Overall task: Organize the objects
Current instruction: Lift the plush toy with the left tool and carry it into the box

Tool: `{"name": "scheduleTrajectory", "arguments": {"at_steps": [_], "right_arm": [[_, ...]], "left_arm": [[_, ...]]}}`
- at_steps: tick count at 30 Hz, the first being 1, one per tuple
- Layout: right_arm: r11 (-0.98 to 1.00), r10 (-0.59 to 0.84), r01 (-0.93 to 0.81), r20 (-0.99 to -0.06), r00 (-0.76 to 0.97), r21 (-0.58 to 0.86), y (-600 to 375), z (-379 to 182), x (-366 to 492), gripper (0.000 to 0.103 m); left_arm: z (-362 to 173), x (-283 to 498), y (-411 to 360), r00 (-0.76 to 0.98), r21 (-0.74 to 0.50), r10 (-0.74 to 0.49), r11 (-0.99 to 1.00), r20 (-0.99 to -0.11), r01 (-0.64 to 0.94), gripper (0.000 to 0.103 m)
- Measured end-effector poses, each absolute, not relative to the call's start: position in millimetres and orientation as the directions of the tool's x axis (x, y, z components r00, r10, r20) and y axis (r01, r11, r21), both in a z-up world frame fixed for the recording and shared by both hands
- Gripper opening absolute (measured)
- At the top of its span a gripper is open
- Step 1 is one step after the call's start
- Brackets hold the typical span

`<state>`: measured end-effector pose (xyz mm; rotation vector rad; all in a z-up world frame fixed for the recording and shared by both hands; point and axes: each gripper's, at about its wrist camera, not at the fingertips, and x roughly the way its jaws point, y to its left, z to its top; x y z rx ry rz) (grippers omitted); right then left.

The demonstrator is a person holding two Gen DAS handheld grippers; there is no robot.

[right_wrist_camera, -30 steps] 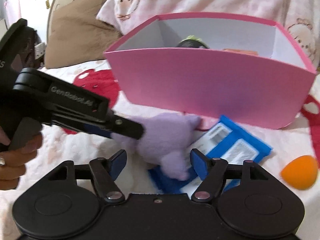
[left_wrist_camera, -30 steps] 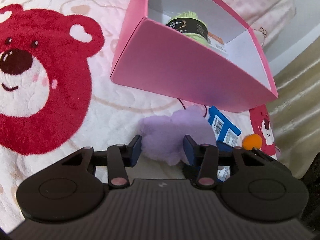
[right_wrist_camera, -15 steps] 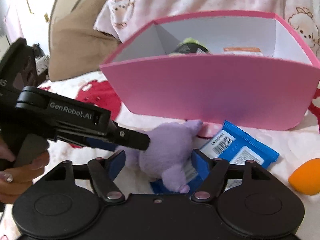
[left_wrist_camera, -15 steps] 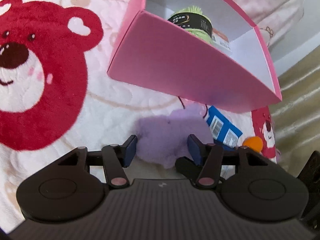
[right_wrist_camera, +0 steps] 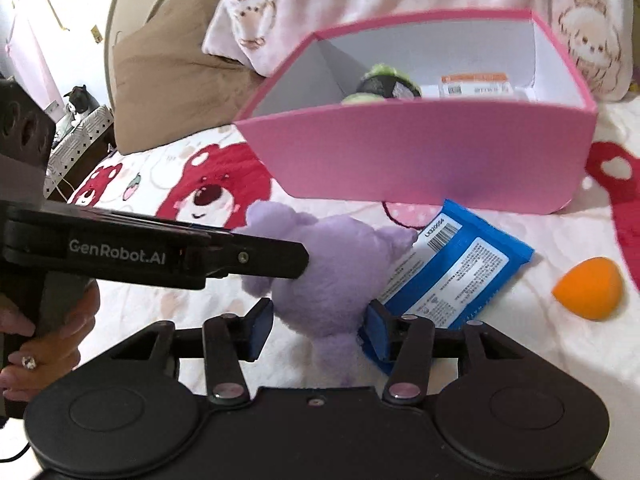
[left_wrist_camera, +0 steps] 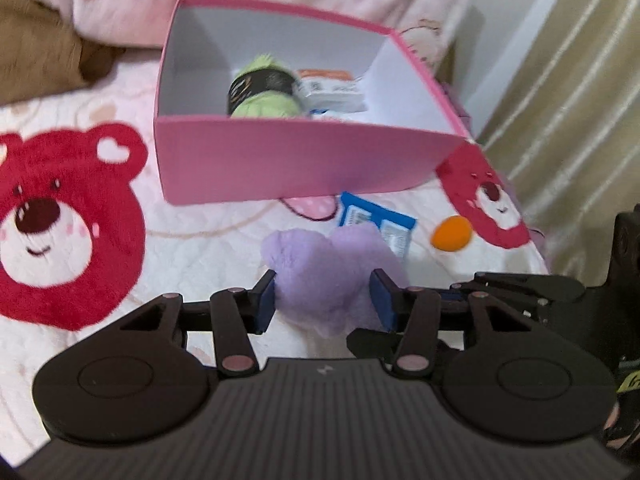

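Note:
A purple plush toy [left_wrist_camera: 328,276] sits between the fingers of both grippers, lifted above the bear-print blanket. My left gripper [left_wrist_camera: 324,302] is shut on it, pads pressing its sides. My right gripper [right_wrist_camera: 318,326] is shut on the plush's [right_wrist_camera: 320,272] lower part; the left gripper's finger [right_wrist_camera: 256,258] reaches in from the left. A pink box [left_wrist_camera: 280,160] stands beyond, holding a green plush with a black band [left_wrist_camera: 264,94] and an orange-striped white packet [left_wrist_camera: 332,90]. The box also shows in the right wrist view [right_wrist_camera: 420,160].
A blue packet [right_wrist_camera: 452,276] lies on the blanket under the plush, an orange egg-shaped sponge [right_wrist_camera: 588,292] to its right. Pink pillows [right_wrist_camera: 360,0] and a brown cushion [right_wrist_camera: 172,76] lie behind the box. A curtain [left_wrist_camera: 560,100] hangs at the right.
Both grippers have risen with the purple plush, lifting it off the blanket and blue packet. The box's inside now shows more from above.

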<state>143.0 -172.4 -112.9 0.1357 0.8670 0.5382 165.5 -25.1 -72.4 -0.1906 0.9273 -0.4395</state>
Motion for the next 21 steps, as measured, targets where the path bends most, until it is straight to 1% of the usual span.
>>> {"name": "scheduleTrajectory", "arguments": {"at_steps": [4, 9, 12, 17, 21], "right_arm": [[0.874, 0.475, -0.4, -0.653, 0.59, 0.274, -171, -82, 127, 0.056], [0.901, 0.411, -0.408, -0.593, 0.693, 0.148, -161, -34, 124, 0.055], [0.912, 0.379, -0.399, -0.565, 0.732, 0.096, -163, -7, 133, 0.055], [0.92, 0.338, -0.39, -0.54, 0.77, 0.02, -174, 21, 162, 0.055], [0.916, 0.31, -0.399, -0.548, 0.777, -0.047, -183, 24, 198, 0.055]], "left_arm": [[-38, 158, -20, 0.546, -0.354, -0.472, 0.881, -0.692, 0.313, 0.048], [12, 166, -23, 0.583, -0.347, -0.503, 0.864, -0.638, 0.365, 0.048], [39, 180, -28, 0.59, -0.346, -0.526, 0.85, -0.613, 0.398, 0.048], [63, 212, -44, 0.61, -0.322, -0.546, 0.836, -0.574, 0.445, 0.048], [59, 254, -49, 0.598, -0.38, -0.561, 0.828, -0.572, 0.413, 0.048]]}}
